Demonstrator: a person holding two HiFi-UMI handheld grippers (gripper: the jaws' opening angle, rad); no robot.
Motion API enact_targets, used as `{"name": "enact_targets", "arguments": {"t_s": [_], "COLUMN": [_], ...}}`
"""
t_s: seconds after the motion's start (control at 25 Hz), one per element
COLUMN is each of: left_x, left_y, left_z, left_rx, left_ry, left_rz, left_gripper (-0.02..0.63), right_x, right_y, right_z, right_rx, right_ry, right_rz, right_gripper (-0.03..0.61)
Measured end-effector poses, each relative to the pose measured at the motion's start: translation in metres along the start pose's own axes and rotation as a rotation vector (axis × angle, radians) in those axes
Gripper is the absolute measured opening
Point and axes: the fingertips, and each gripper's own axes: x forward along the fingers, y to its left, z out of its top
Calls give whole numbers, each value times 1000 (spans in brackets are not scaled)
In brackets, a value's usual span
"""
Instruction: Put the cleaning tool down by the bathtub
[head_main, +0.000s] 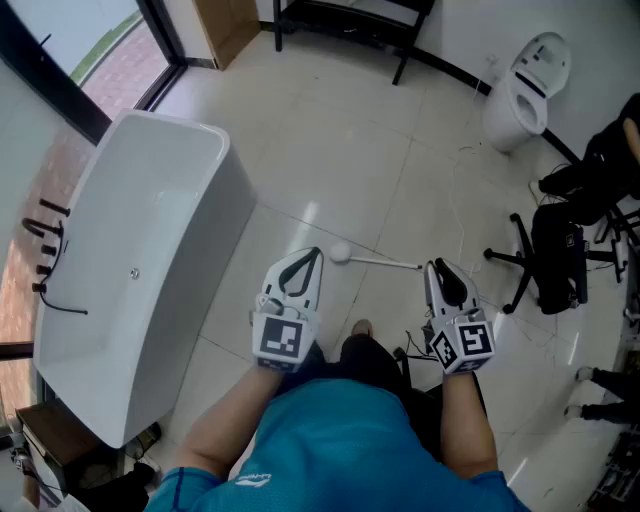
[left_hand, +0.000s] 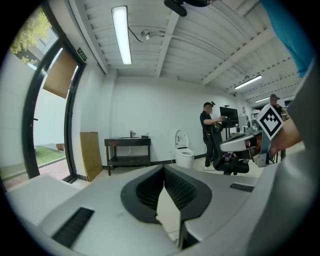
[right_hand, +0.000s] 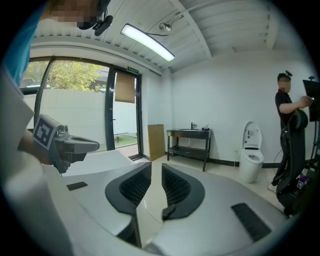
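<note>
The bathtub (head_main: 215, 230), left, is showing only its drain (head_main: 134, 272). We are holding left gripper (head_main: 316, 253) closed, right gripper (head_main: 433, 266) parted, both empty, cleaning tool (head_main: 378, 259) lying just beyond.

Pale floor tiles (head_main: 330, 150) spread before me under white walls (right_hand: 225, 100). A ceiling strip light (left_hand: 121, 32) glows, and daylight enters through black-framed glass doors (right_hand: 122, 125). A black table (right_hand: 192, 132), white toilet (head_main: 525, 85) and black office chair (head_main: 555, 260) stand beyond.
</note>
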Motion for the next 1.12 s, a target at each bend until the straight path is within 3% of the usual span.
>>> {"name": "enact_targets", "arguments": {"t_s": [0.28,0.4,0.56,0.84,0.96,1.12], "left_x": [56,87,139,200,223,254], "left_y": [40,49,49,58,60,60], "left_z": [-45,-83,-145,-329,-410,-508], "left_rx": [-62,-100,-81,-48,-58,8], "left_ry": [-1,10,13,33,65,93], "left_rz": [85,107,81,41,20,-37], "left_gripper": [-2,-2,0,0,0,0], "right_x": [88,125,173,253,288,333], "right_y": [-48,-73,-97,-98,-103,-106], "right_z": [-63,-93,-151,-353,-447,-574], "right_rx": [-62,-73,-121,-172,-235,-336], "right_ry": [121,139,152,246,315,432], "right_rz": [69,77,113,246,299,388], "right_gripper": [91,91,103,150,152,152]}}
